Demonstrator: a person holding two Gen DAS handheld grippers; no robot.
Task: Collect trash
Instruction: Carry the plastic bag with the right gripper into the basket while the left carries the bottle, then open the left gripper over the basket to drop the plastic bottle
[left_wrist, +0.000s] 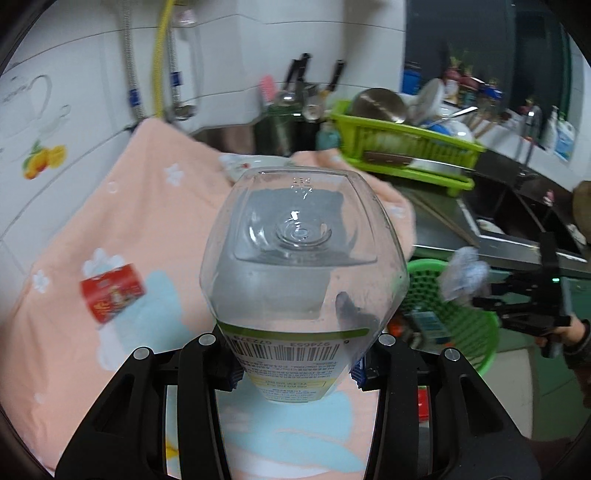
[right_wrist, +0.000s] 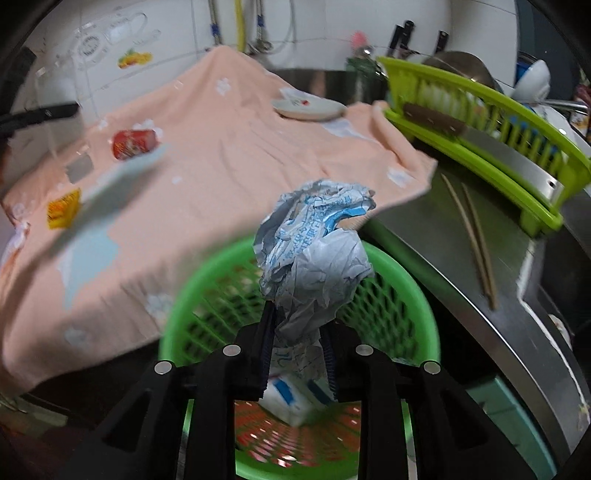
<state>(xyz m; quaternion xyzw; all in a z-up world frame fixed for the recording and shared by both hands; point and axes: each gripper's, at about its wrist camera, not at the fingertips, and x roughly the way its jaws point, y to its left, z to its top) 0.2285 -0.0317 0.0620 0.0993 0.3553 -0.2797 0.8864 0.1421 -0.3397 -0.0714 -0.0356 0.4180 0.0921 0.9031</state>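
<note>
- Green plastic mesh forms the basket (right_wrist: 388, 306), taken here as the landmark; it sits just past the hanging edge of the peach cloth (right_wrist: 207, 177) that covers the surface.
- Directly above the basket's opening, a crumpled paper wad (right_wrist: 314, 254) is pinched by its lower end in the jaws of the right gripper (right_wrist: 295, 354). The pinch looks slight, so the wad could slip early; since it hangs over the opening, it would probably still land inside.
- To the cloth side of the basket, a clear plastic bottle (left_wrist: 299, 266) is clamped near its label by the jaws of the left gripper (left_wrist: 295, 365), base pointing forward. If released there, it would fall onto the cloth instead.
- Smooth walls and a long overhang make the bottle likely to pivot or slide in the grip.
- Farther from the basket, a red packet (left_wrist: 110, 291) and a yellow packet (right_wrist: 62, 212) lie uncollected on the cloth.
- A clash is possible if both grippers are brought over the narrow opening together.
</note>
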